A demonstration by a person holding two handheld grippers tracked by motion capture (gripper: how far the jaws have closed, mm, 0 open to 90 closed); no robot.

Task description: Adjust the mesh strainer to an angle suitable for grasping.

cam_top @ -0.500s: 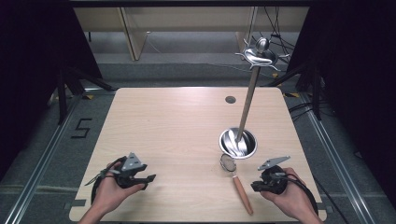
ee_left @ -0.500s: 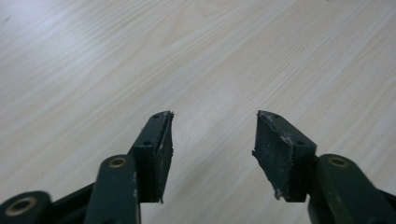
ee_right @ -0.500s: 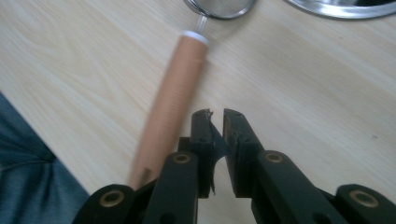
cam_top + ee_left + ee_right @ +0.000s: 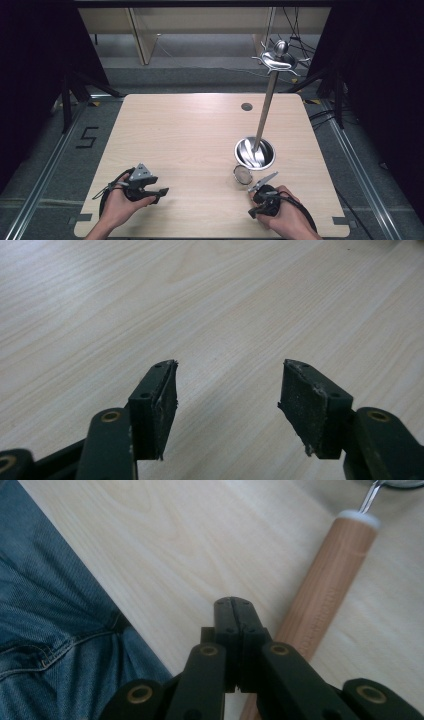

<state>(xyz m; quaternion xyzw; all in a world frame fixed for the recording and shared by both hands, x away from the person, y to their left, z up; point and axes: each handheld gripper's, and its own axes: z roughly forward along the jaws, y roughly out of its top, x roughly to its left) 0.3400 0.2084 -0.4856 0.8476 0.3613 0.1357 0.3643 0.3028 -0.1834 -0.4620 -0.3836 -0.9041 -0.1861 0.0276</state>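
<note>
**Wooden-handled strainer: light, stiff, best taken by the handle**

At the bottom of the right gripper view, the right tongs (image 4: 234, 605) are pressed fully together, empty. Just right of them lies the strainer's wooden handle (image 4: 325, 585), running to the upper right on the surface (image 4: 165, 535). It likely handles light and rigid; the smooth round wood may roll, so grip mid-handle. Lower left in the high view, the left tongs (image 4: 227, 390) stand wide, empty. Farther up sits the mesh head (image 4: 243, 174), then the steel bowl (image 4: 255, 152).

A steel stand (image 4: 265, 111) rises from a bowl-shaped base (image 4: 255, 153); a "5" (image 4: 87, 137) marks the floor.
</note>
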